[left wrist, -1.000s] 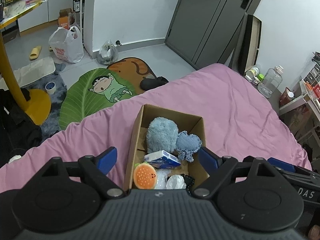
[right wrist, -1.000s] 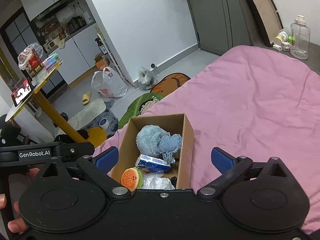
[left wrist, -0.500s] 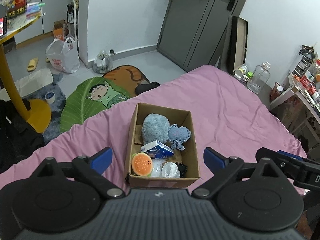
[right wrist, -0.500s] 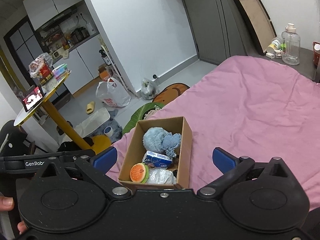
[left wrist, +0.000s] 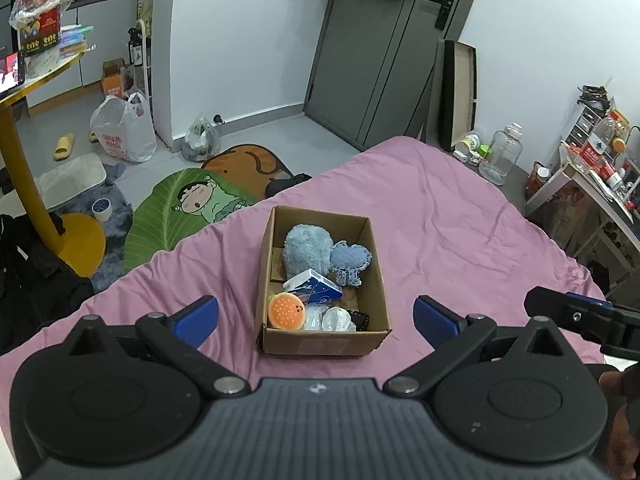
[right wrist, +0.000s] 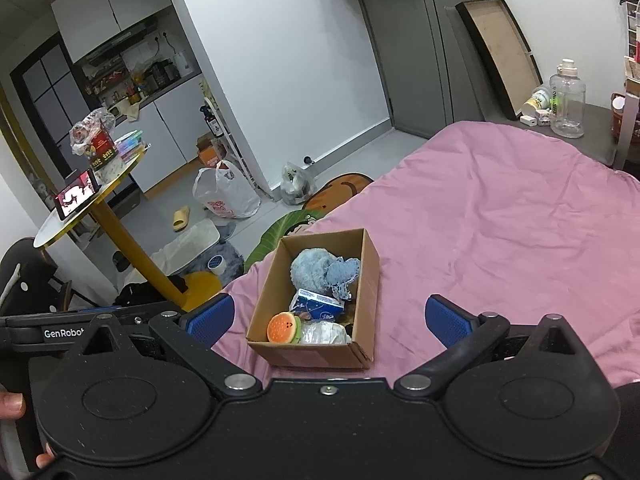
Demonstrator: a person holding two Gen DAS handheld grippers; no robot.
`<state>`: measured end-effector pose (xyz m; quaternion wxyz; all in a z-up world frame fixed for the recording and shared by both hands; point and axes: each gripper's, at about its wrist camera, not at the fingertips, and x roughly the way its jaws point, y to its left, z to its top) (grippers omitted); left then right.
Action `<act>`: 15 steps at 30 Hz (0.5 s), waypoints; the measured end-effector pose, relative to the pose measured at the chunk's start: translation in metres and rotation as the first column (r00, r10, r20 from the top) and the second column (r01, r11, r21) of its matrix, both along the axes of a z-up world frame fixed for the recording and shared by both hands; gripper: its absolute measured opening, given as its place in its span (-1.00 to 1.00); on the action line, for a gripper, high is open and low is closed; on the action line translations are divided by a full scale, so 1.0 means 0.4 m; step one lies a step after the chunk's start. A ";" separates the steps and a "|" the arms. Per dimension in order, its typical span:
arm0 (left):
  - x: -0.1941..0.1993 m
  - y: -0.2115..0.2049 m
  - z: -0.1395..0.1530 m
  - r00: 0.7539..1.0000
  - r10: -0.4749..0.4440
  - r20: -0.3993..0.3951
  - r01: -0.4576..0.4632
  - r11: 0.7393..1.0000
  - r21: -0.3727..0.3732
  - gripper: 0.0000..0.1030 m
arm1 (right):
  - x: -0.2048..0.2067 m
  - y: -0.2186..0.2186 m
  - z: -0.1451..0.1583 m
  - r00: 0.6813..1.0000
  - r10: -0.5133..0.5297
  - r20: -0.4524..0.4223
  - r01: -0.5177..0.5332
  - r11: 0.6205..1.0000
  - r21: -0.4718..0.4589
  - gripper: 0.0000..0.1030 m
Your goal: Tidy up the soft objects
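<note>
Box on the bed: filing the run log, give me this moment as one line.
left gripper: open, empty | right gripper: open, empty | box: on bed, holds plush, burger toy

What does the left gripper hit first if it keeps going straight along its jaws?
Probably the cardboard box on the pink bedsheet. The open left gripper lines up on the box's near end, where the burger plush lies. Depth is unclear, so contact could be the near wall.

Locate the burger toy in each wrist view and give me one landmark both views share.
Left wrist: burger toy sits in the box's near-left corner, just below picture centre.
Right wrist: burger toy in the same near-left corner, left of centre, beside a crinkly clear bag.
Shared landmark: the fluffy blue plush at the box's far end.
</note>
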<state>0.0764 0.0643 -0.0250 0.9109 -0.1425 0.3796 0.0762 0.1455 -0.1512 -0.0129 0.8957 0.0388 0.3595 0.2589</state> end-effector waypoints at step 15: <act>-0.085 -0.023 0.030 0.998 -0.025 0.052 0.025 1.000 0.013 1.00 | -0.077 -0.031 0.038 0.999 -0.022 0.048 0.022 1.000 -0.008 1.00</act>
